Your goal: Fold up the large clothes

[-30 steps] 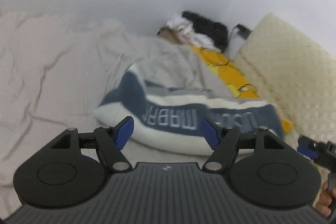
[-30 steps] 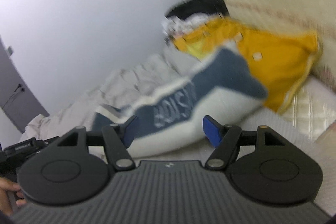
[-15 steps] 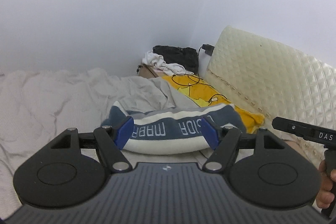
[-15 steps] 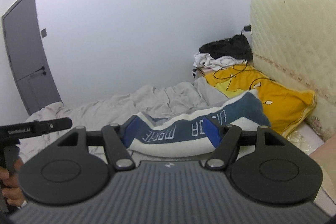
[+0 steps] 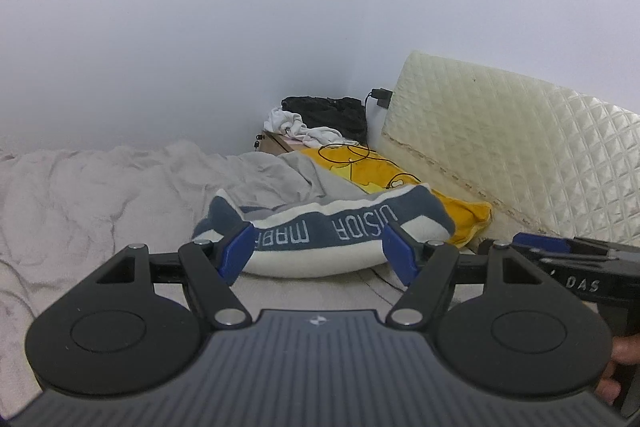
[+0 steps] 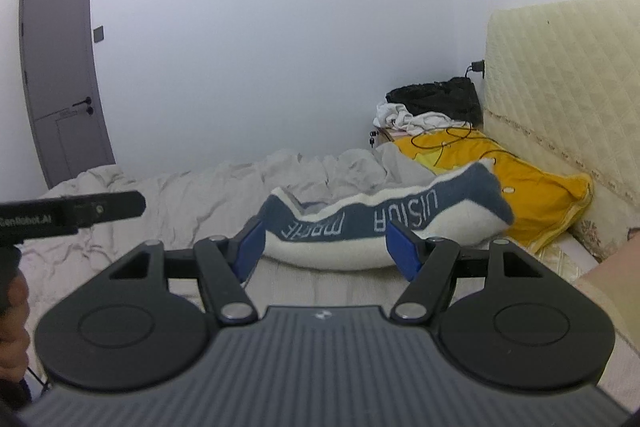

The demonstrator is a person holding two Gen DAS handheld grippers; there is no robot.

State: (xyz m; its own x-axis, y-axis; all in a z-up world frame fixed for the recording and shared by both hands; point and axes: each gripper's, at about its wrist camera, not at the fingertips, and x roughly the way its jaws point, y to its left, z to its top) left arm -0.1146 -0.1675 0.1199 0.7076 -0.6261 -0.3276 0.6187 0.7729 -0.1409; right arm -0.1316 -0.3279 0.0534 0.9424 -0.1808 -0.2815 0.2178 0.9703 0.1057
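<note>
A folded navy and white knitted garment (image 5: 340,227) with pale lettering lies on the bed's grey sheet (image 5: 100,195), its right end against a yellow pillow. My left gripper (image 5: 320,251) hangs open in front of it with nothing between its blue pads (image 5: 238,251). In the right wrist view the same garment (image 6: 380,219) lies ahead. My right gripper (image 6: 326,249) is open too, short of the garment and not touching it. Each gripper's black body shows at the edge of the other's view.
A yellow pillow (image 6: 540,187) with a black cable on it leans at the cream quilted headboard (image 5: 500,147). Black and white clothes (image 5: 320,119) are heaped on a bedside stand in the corner. A grey door (image 6: 60,67) is far left. A hand (image 5: 620,363) holds the right gripper.
Both grippers have drawn back from the garment, risen a little and rolled level. The garment now looks smaller and farther off. Neither gripper's jaws moved.
</note>
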